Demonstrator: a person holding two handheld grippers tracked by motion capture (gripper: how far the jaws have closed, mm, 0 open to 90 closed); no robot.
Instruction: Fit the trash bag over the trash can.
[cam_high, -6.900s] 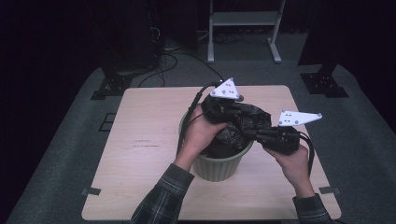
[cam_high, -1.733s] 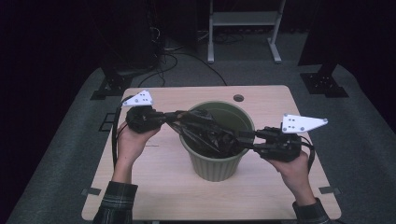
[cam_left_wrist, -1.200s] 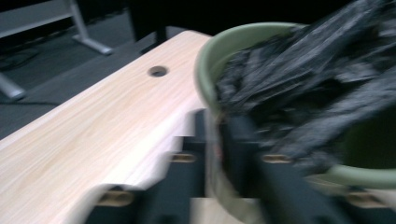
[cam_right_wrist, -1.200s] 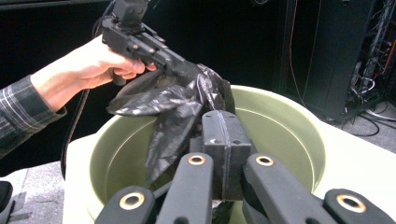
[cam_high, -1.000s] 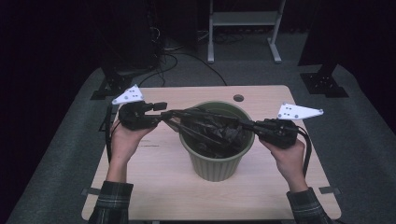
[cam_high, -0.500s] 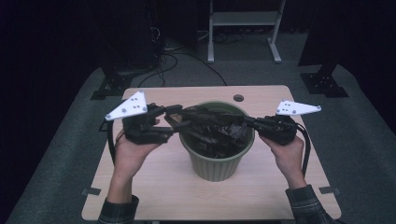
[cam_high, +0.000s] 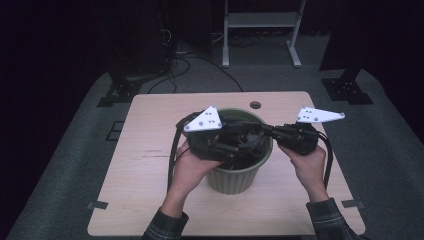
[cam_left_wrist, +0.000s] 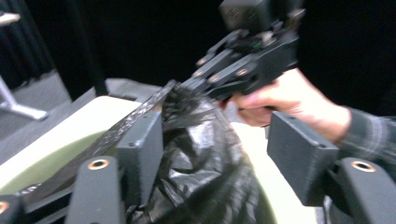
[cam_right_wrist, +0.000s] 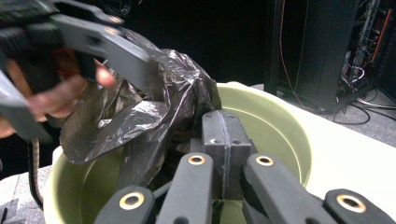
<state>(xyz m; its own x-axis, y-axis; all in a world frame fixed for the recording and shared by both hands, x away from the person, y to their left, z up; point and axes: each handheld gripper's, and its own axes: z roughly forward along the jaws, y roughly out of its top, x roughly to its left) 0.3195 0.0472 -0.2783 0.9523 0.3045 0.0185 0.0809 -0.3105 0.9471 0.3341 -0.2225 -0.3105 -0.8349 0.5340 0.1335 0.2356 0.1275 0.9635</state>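
- Holding black bag (cam_right_wrist: 154, 102) edge, pinched in closed right gripper (cam_right_wrist: 226, 135), over green bin (cam_high: 235, 175) on worktop (cam_high: 150, 165).
- Having just opened, left gripper (cam_left_wrist: 215, 154) now straddling bag, moving back across bin.
- Probably regripping to spread the liner.

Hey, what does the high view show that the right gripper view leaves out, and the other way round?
The high view adds the whole table, its hole, the plaid sleeves and the white stand behind. The right gripper view adds a close look at the right claw shut on the bag, plus a cabled rack. Both share the green bin and the left claw, whose jaws have just been opening over the bag.
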